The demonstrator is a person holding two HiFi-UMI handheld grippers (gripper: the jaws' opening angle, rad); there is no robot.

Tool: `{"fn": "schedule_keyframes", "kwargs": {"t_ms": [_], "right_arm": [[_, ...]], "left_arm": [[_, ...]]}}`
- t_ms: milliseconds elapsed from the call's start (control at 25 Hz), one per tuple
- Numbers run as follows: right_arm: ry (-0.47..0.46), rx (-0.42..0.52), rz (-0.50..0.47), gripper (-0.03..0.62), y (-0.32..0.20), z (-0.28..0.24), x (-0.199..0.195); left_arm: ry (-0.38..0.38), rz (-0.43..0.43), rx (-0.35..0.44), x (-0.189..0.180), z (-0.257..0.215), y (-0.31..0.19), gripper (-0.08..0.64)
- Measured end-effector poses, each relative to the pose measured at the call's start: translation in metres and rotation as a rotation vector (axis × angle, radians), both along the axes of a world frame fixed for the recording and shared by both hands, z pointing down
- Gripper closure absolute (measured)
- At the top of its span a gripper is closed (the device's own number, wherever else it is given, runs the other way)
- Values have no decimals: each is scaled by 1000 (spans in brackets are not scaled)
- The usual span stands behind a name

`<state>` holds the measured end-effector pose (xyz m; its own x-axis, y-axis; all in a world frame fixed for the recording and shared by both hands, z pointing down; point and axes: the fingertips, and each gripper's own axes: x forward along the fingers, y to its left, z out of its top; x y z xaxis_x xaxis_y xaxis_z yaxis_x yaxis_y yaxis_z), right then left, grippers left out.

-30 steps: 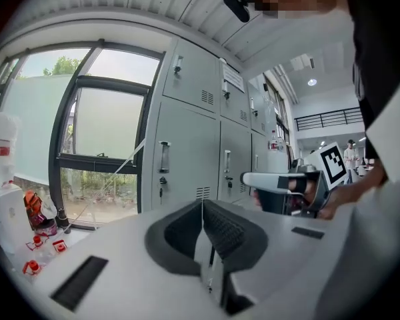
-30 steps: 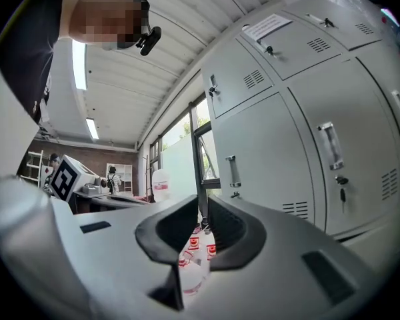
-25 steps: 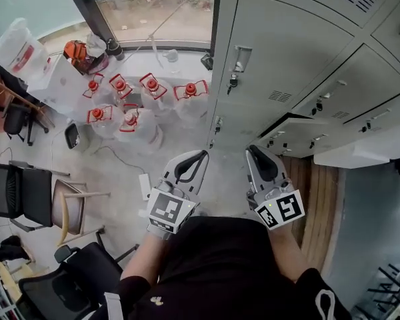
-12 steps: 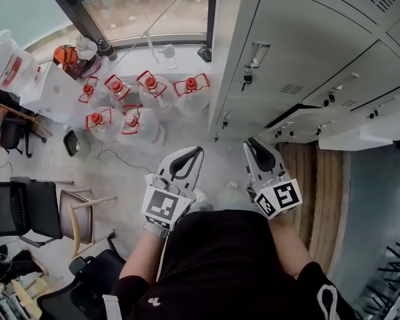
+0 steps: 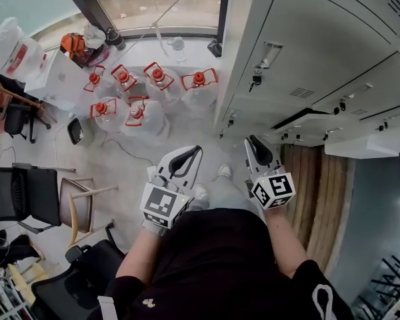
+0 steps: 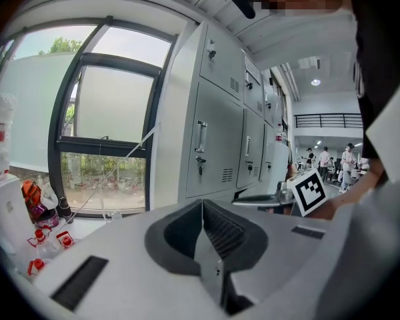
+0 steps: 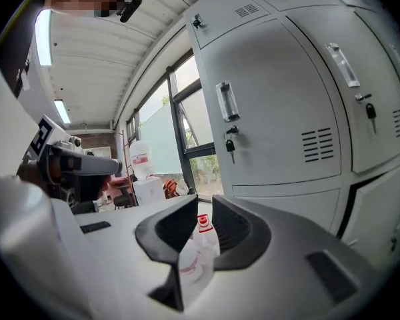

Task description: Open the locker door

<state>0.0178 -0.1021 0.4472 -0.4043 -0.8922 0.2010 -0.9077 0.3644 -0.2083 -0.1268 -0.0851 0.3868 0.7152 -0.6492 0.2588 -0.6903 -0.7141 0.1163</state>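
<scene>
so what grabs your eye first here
The grey lockers fill the head view's upper right. Beside them, red-capped water jugs cluster on the floor under the window. At centre, the left gripper and right gripper hang short of the lockers, holding nothing.

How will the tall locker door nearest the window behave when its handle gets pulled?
The locker door looks like thin sheet metal with vent slots, so it is probably stiff yet light and should swing easily. A key sits in its lock, so it may stay latched until turned. Its handle looks smooth, possibly slippery.
</scene>
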Motion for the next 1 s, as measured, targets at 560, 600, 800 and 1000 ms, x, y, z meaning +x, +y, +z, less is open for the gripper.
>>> {"fn": "schedule_keyframes", "kwargs": {"t_ms": [560,600,800,1000], "right_arm": [[53,-187,0,501,-65,144,15],[59,-196,1,494,-70,154,14],[86,-259,2,443,-89,202,7],[106,-325,14,405,-104,246,5]], "left_arm": [[-57,-140,-77,-17,59,-19,537],[-58,-145,-89,-20,67,-18,537],[-98,-171,-155,-35,102,-11,537],[-119,-193,-217,-46,125,1,537]]}}
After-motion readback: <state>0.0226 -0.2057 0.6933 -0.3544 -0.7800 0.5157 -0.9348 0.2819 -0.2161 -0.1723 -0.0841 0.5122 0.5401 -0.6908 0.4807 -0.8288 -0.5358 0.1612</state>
